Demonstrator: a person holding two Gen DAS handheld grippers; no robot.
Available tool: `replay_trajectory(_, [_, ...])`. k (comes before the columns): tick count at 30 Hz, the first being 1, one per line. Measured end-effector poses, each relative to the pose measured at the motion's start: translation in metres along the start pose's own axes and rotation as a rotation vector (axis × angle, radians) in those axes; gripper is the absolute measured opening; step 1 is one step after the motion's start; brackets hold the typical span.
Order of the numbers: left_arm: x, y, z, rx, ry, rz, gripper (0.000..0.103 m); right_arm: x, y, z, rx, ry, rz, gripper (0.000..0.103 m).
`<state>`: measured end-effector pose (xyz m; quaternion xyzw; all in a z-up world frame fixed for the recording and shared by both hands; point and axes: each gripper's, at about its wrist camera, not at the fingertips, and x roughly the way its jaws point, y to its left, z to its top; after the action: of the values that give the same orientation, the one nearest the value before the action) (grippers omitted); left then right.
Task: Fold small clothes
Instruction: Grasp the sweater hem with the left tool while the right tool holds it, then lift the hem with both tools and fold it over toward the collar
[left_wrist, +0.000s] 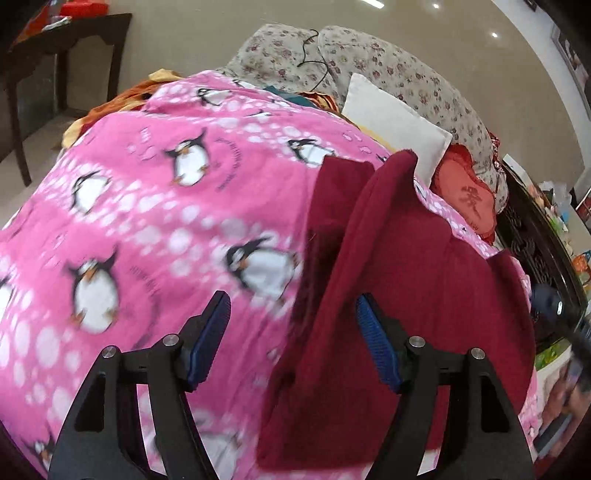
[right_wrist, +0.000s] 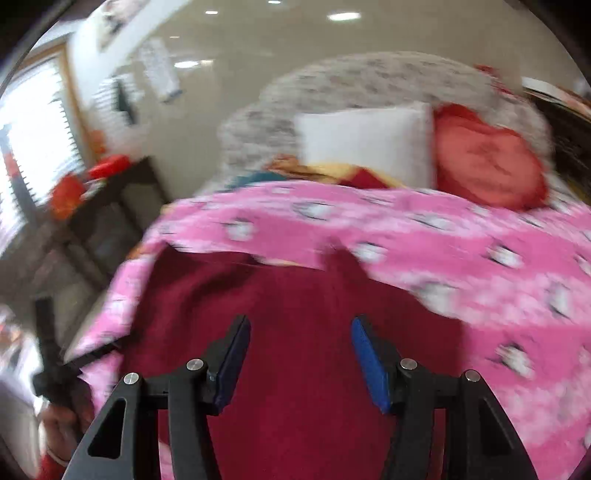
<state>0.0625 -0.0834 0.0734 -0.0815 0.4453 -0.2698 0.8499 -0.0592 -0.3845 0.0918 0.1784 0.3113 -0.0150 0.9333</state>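
A dark red knitted garment (left_wrist: 399, 288) lies on a pink penguin-print blanket (left_wrist: 155, 206), with one long part stretched away toward the pillows. My left gripper (left_wrist: 291, 306) is open and empty, hovering over the garment's left edge. In the right wrist view the same garment (right_wrist: 295, 302) lies spread on the blanket (right_wrist: 480, 258), and my right gripper (right_wrist: 301, 325) is open and empty just above it. The left gripper (right_wrist: 48, 354) shows blurred at the left edge of the right wrist view.
A white pillow (left_wrist: 391, 125) and a red cushion (left_wrist: 465, 192) lie at the far end by a floral backrest (left_wrist: 406, 74). A dark wooden table (left_wrist: 48, 55) stands at the left. A dark carved cabinet (left_wrist: 535, 251) is at the right.
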Motion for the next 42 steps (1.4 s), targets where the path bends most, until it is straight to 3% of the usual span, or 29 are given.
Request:
replay_trajectory(2, [-0.005, 0.006, -0.01, -0.015, 0.004, -0.017, 0.071, 0.024, 0.024, 0.007, -0.009, 0.032, 0.091, 0.055])
replay_trajectory(6, [-0.002, 0.014, -0.022, -0.017, 0.006, -0.025, 0.071, 0.078, 0.078, 0.016, -0.094, 0.082, 0.146, 0.054])
replay_trajectory(11, [0.003, 0.02, -0.024, -0.026, -0.011, -0.065, 0.074, 0.134, 0.105, 0.023, -0.108, 0.131, 0.147, 0.054])
replay_trajectory(14, [0.004, 0.02, -0.026, -0.019, -0.019, -0.076, 0.077, 0.173, 0.115, 0.023, -0.119, 0.17, 0.086, 0.054])
replay_trajectory(16, [0.005, 0.017, -0.028, 0.011, -0.026, -0.071, 0.078, 0.176, 0.122, 0.022, -0.162, 0.152, 0.051, 0.055])
replay_trajectory(18, [0.005, 0.015, -0.03, 0.034, -0.032, -0.063, 0.078, 0.163, 0.12, 0.021, -0.174, 0.151, 0.076, 0.056])
replay_trajectory(21, [0.004, 0.016, -0.031, 0.037, -0.036, -0.067, 0.079, 0.124, 0.099, 0.017, -0.142, 0.114, 0.108, 0.055])
replay_trajectory(23, [0.004, 0.017, -0.03, 0.027, -0.036, -0.074, 0.079, 0.088, 0.071, 0.011, -0.13, 0.061, 0.021, 0.055])
replay_trajectory(26, [0.004, 0.017, -0.031, 0.024, -0.038, -0.075, 0.079, 0.047, 0.021, 0.004, -0.098, 0.008, -0.187, 0.055])
replay_trajectory(29, [0.005, 0.016, -0.031, 0.026, -0.042, -0.073, 0.081, 0.025, -0.04, -0.002, 0.031, -0.015, -0.302, 0.055])
replay_trajectory(31, [0.006, 0.015, -0.031, 0.026, -0.043, -0.074, 0.082, 0.029, -0.078, -0.008, 0.103, 0.01, -0.38, 0.055])
replay_trajectory(32, [0.006, 0.015, -0.031, 0.027, -0.044, -0.073, 0.083, 0.043, -0.099, -0.012, 0.15, 0.085, -0.396, 0.055])
replay_trajectory(33, [0.006, 0.015, -0.031, 0.028, -0.043, -0.074, 0.083, 0.053, -0.112, -0.015, 0.202, 0.132, -0.355, 0.056])
replay_trajectory(36, [0.006, 0.013, -0.03, 0.032, -0.044, -0.077, 0.084, 0.043, -0.084, -0.001, 0.149, 0.08, -0.375, 0.056])
replay_trajectory(39, [0.006, 0.013, -0.03, 0.03, -0.045, -0.076, 0.084, 0.043, -0.036, 0.012, 0.132, 0.052, -0.203, 0.056])
replay_trajectory(42, [0.006, 0.013, -0.03, 0.04, -0.045, -0.074, 0.084, 0.071, 0.034, 0.023, 0.039, 0.112, -0.043, 0.07])
